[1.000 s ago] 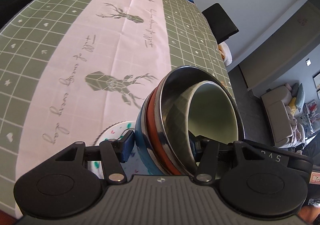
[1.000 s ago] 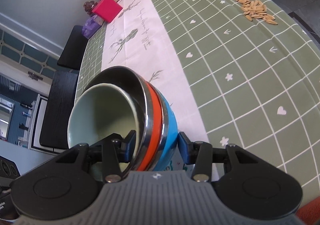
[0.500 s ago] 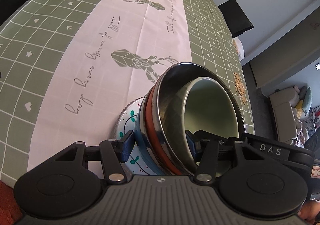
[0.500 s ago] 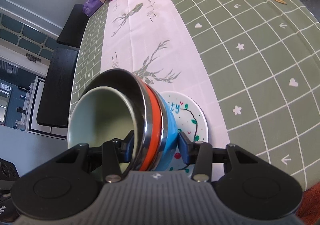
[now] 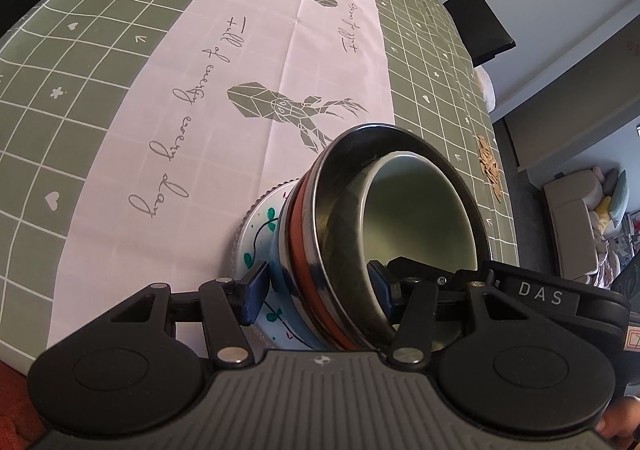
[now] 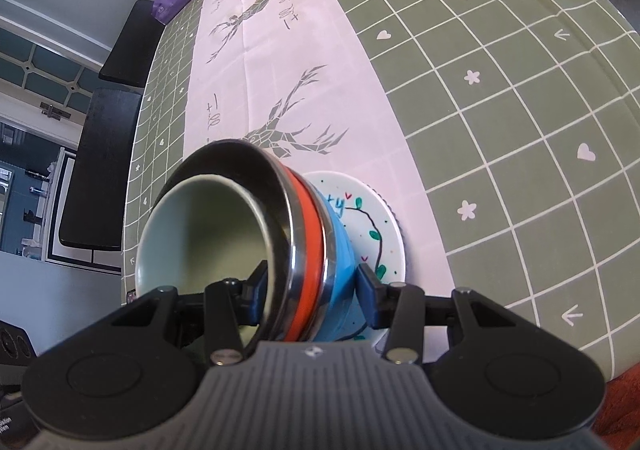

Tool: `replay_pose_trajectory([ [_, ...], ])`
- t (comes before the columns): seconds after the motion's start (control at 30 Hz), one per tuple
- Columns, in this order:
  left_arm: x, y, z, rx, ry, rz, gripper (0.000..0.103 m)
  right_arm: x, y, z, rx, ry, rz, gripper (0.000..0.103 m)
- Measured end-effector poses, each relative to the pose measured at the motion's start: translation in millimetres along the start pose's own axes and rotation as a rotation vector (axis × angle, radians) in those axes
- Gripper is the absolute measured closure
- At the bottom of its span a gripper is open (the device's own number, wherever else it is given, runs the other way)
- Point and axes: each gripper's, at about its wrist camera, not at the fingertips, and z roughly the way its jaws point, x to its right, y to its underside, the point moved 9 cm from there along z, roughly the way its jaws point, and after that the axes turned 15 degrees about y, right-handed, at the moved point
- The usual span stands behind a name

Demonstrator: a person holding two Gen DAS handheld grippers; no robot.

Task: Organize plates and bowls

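- The left tool (image 5: 318,286) and the right tool (image 6: 312,288) each clamp one side of the nested bowl stack (image 5: 384,234), one finger inside the rim and one on the blue outer wall.
- The stack hangs between both tools, directly over the painted plate (image 6: 376,217) on the tabletop (image 6: 500,97), near its front edge.
- Whether the blue base touches the plate I cannot tell; the coming move looks like a straight lowering.
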Motion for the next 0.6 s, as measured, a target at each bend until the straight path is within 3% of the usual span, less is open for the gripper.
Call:
replay_pose_trajectory([
  [0.43, -7, -2, 3, -0.012, 0.022, -0.019, 0.047, 5, -2, 4, -0.01, -0.009, -0.001, 0.054],
  [0.6, -8, -10, -5, 0.024, 0.015, -0.006, 0.034, 9, -2, 4, -0.008, 0.005, -0.006, 0.045],
])
